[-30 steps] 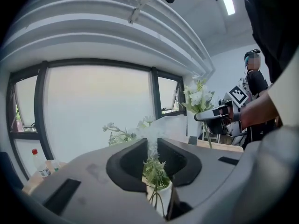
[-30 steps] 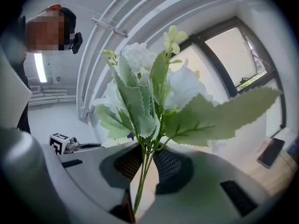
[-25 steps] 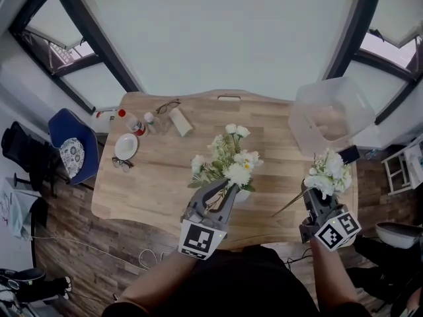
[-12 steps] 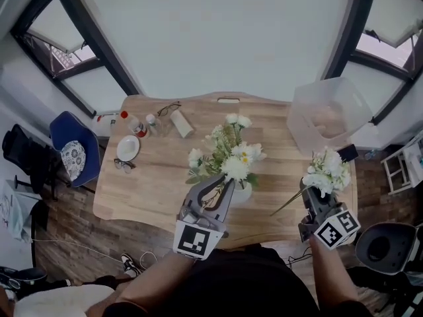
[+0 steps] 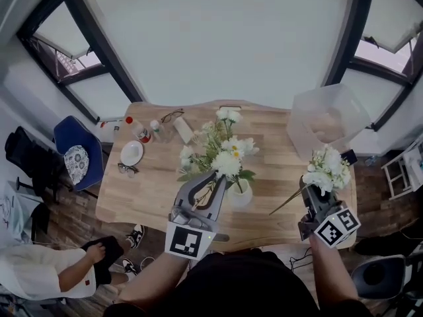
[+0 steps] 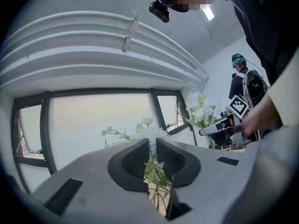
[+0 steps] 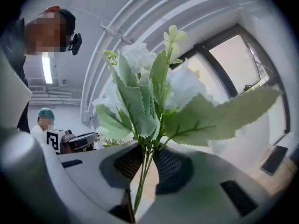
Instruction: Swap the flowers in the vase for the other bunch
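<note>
Judged step: removal. The left gripper point(image 5: 213, 185) clamps the stems of the white daisy bunch with green foliage point(image 5: 223, 156) above the small white vase point(image 5: 240, 194) on the wooden table point(image 5: 152, 190); the right gripper point(image 5: 309, 191) clamps the broad-leaved white replacement bunch point(image 5: 328, 170), well aside. Next: clear stems, insert replacement.

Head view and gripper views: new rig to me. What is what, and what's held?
No robot: a person holds a hand-held gripper in each hand. The head view looks down from a camera on their head; each gripper view rides on its gripper, looking along its jaws. The left hand-held gripper is shut on the stems of the bunch over the white vase; the right hand-held gripper is shut on the other bunch. The table also bears a plate, bottles, glasses and a clear bin.
</note>
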{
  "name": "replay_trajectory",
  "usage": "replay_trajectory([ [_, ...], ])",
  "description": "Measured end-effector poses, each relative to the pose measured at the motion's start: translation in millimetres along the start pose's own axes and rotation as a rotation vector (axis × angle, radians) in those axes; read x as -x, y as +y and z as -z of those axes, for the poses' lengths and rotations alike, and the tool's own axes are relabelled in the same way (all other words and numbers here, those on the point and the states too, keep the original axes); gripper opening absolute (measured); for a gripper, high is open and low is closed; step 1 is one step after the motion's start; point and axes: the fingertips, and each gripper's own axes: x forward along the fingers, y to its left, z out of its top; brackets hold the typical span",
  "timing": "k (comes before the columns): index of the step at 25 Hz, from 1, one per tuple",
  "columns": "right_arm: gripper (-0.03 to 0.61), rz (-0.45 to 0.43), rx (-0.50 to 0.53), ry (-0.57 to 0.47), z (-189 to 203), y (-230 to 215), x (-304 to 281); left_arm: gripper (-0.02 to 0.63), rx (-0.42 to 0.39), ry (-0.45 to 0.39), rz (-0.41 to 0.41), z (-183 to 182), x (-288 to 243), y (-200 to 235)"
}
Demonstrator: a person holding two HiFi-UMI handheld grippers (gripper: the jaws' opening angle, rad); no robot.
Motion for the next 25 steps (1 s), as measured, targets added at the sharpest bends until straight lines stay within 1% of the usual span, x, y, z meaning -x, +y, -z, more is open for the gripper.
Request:
replay_trajectory([
  [3,0.078,-0.01,0.006,-0.009,-4.7,3.7,-2.8,0.046,-0.014,-0.01,-0.018,-9.4,2.8,9.3],
  [7,0.078,-0.022,0.012,-0.015,-11.1,6.3,-9.0,0.046,0.031,-0.036,-0.053,-21.0,2.6,21.3],
  [11,0.078,-0.037,0.025,-0.019,-18.1,11.9,-16.2,0.046,0.02,-0.052,-0.067,-30.6,5.9,27.7],
  [15,0.078,-0.056,0.044,-0.027,-28.2,18.5,-25.9,0.046,0.062,-0.067,-0.093,-41.2,12.4,40.8],
  [20,0.078,-0.081,0.058,-0.042,-39.3,29.9,-40.7,0.044,0.029,-0.083,-0.109,-52.1,20.5,57.1],
  [25,0.078,-0.116,0.075,-0.057,-51.3,43.8,-56.2,0.044,0.017,-0.075,-0.139,-51.2,32.8,72.3],
])
